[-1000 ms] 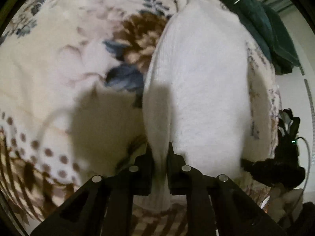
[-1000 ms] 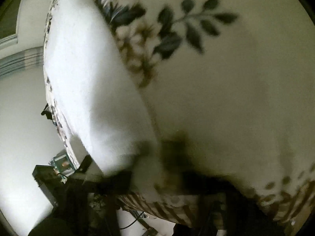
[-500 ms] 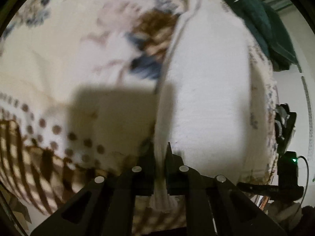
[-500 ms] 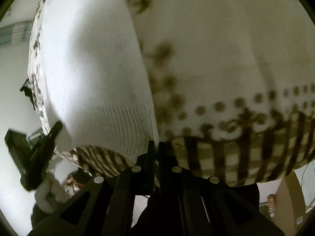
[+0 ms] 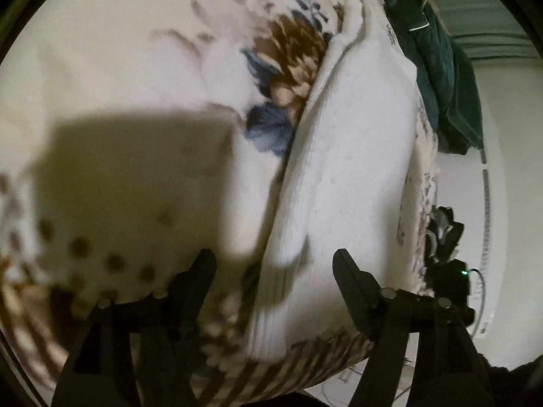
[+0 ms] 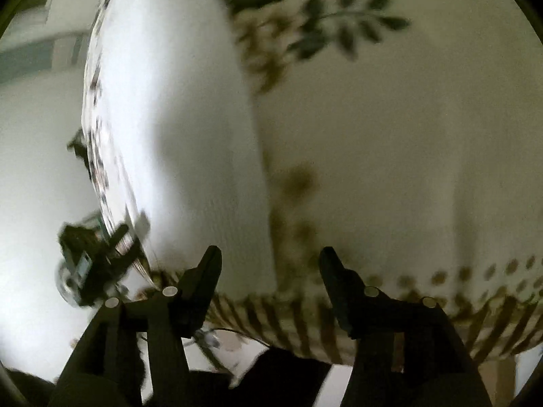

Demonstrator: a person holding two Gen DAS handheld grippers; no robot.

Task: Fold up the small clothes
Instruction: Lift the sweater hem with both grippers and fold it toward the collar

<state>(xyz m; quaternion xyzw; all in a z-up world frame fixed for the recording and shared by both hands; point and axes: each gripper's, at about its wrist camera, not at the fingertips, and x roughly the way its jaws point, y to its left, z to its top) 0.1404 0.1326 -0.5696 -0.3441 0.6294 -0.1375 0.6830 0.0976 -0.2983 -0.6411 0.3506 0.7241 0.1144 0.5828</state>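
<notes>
A white knit garment (image 5: pixel 346 176) lies flat and lengthwise on a cream floral blanket (image 5: pixel 135 78), its ribbed hem near the blanket's striped front border. My left gripper (image 5: pixel 275 264) is open and empty, its fingers either side of the hem's left corner, just above it. In the right wrist view the same garment (image 6: pixel 176 129) lies left of centre. My right gripper (image 6: pixel 269 261) is open and empty over the hem's right corner.
A dark green garment (image 5: pixel 441 78) is heaped at the blanket's far right edge. Dark equipment with a green light (image 5: pixel 448 264) stands beyond the right edge. The blanket's striped border (image 6: pixel 305 318) drops off at the front.
Both grippers were shut on the garment's hem corners; now both have opened and let go, and the garment lies on the blanket.
</notes>
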